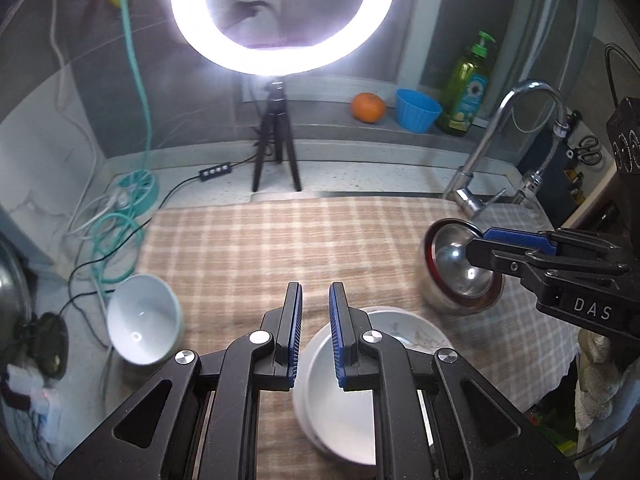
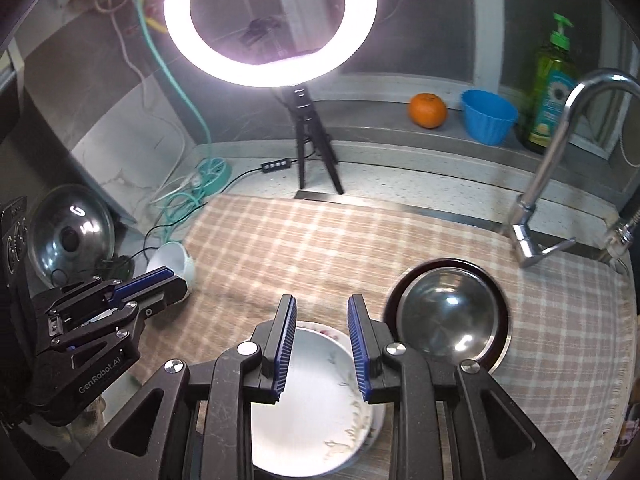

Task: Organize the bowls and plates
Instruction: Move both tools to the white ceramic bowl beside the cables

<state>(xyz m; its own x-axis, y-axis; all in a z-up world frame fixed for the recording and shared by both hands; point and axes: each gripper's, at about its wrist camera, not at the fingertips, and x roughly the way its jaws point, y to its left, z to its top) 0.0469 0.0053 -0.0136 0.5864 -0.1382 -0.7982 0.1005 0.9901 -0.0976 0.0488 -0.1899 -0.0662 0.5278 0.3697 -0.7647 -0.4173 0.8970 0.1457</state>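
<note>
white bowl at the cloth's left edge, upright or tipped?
Tipped. The white bowl leans with its opening turned toward the cameras, so its empty inside shows in both wrist views. It sits at the left edge of the checked cloth.

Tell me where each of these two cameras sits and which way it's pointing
Left wrist: on the left gripper, facing the ring light over the checked cloth; the right gripper reaches in at right by the steel bowl.
Right wrist: on the right gripper, facing the same way; the left gripper shows at left by the white bowl.
Shared: plates, both bowls, light, faucet.
</note>
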